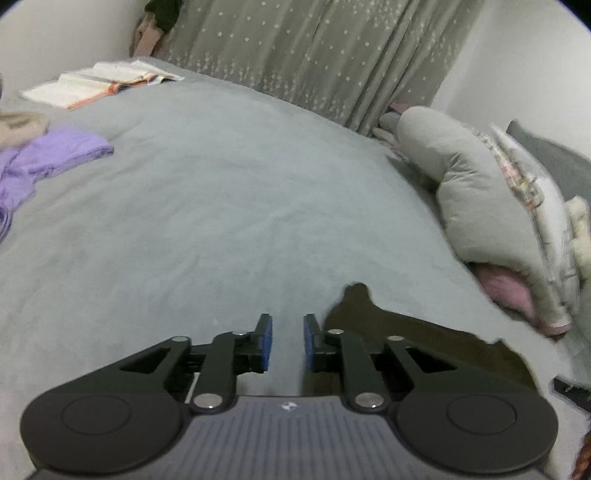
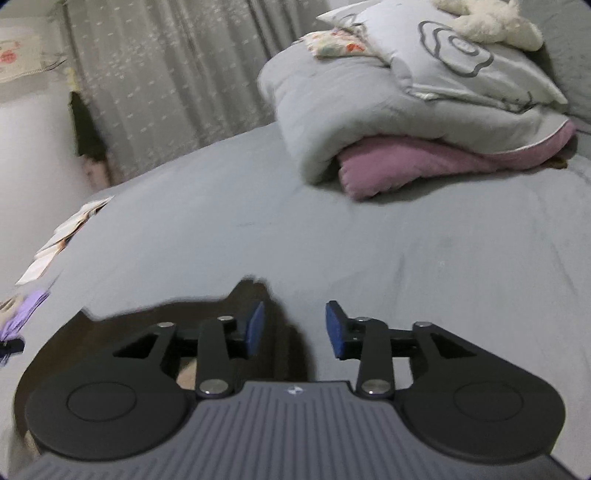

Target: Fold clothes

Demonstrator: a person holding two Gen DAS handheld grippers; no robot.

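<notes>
Left gripper (image 1: 287,343): hovering low over the bed, jaws standing a narrow gap apart and holding nothing; only bare sheet is showing between the blue pads (image 1: 267,343).
Right gripper (image 2: 293,328): hovering over the bed as well, jaws spread wider than the left pair, gripping nothing.
Dark brown garment (image 1: 424,343): lying flat on the bed at its near edge, just right of the left gripper's pads in the left wrist view; in the right wrist view it is spreading under and behind the left pad of the right gripper (image 2: 184,314).
Bed (image 1: 229,206): covered by a grey sheet, taking up most of both views.
Purple garment (image 1: 55,155): lying crumpled at the bed's left side, well apart from the brown garment.
Folded bedding (image 2: 369,122): a grey quilt sitting on a pink one at the bed's far right, with a flower-print pillow (image 2: 465,62) and a cream plush toy (image 2: 491,22) resting on top.
Open book (image 1: 99,83): lying at the bed's far left corner.
Curtain (image 1: 314,51): hanging grey with small pale dots behind the bed.
</notes>
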